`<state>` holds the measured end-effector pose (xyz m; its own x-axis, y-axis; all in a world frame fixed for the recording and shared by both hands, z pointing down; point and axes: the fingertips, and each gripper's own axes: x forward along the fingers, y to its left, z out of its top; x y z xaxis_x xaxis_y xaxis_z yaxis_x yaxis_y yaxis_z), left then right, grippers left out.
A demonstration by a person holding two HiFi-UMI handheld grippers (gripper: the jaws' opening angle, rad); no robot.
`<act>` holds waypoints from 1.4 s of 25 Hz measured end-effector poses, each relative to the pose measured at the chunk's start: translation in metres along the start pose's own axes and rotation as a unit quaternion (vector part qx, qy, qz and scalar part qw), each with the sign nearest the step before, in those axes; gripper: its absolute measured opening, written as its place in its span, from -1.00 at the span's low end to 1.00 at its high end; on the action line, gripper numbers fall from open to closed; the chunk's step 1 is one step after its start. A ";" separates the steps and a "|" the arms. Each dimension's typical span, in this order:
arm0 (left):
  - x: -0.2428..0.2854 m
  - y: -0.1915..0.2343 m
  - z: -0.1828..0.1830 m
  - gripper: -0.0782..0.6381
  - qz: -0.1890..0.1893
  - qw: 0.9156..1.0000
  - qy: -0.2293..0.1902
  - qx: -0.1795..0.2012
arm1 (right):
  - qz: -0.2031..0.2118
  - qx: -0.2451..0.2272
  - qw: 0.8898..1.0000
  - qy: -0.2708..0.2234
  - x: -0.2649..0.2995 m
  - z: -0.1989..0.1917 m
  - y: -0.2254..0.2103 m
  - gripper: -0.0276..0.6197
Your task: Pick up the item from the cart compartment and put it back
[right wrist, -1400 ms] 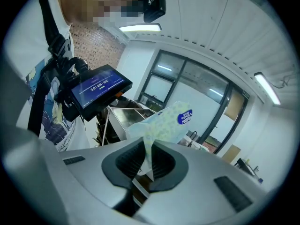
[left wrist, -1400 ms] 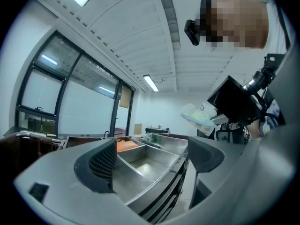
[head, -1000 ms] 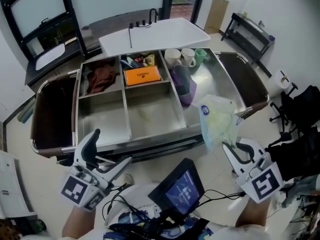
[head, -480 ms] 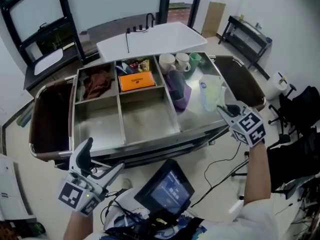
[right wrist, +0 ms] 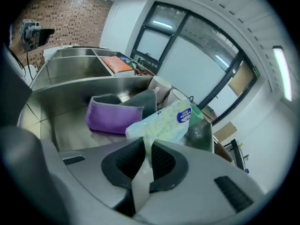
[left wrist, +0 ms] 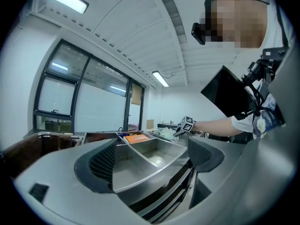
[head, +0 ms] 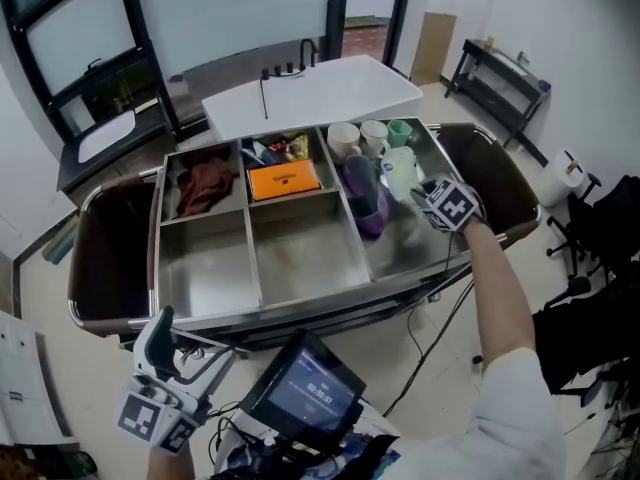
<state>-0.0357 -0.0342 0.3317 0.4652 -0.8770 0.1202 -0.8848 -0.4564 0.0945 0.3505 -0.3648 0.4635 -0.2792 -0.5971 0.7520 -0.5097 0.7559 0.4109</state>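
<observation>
A pale green and white plastic packet (head: 400, 173) hangs over the cart's right compartment (head: 420, 251), pinched by its edge in my right gripper (head: 427, 194). In the right gripper view the packet (right wrist: 168, 124) rises from between the shut jaws of the right gripper (right wrist: 146, 161), with a purple pouch (right wrist: 112, 117) lying in the compartment just beyond. That purple pouch (head: 362, 186) sits left of the packet in the head view. My left gripper (head: 192, 346) is held low in front of the cart, open and empty; the left gripper view shows that gripper (left wrist: 152, 161) facing the steel compartments.
The steel cart (head: 255, 306) has an orange box (head: 284, 152), a brown cloth (head: 203, 160), white cups (head: 345, 138) and a green cup (head: 399, 130) in its far compartments. A tablet screen (head: 300, 393) hangs at my chest. Black chairs (head: 600, 228) stand to the right.
My right gripper has carried the packet from beside the cart's front right corner forward and left, over the right compartment. The left gripper has sunk lower in the view.
</observation>
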 end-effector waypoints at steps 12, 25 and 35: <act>-0.010 0.021 0.003 0.54 0.028 1.000 -0.008 -0.005 | -0.015 0.001 1.000 0.021 0.024 -0.008 -0.013 -0.51; 0.011 0.006 0.008 0.54 -0.017 1.000 -0.010 -0.002 | -0.026 0.029 0.999 -0.010 -0.003 -0.017 -0.010 -0.17; 0.014 0.006 0.006 0.54 -0.024 1.000 -0.009 -0.005 | -0.028 -0.203 0.979 0.022 0.008 -0.017 0.014 -0.02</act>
<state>-0.0351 -0.0503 0.3281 0.5068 -0.8567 0.0965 -0.8608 -0.4968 0.1102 0.3548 -0.3550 0.4837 -0.2197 -0.6345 0.7411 -0.1553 0.7727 0.6155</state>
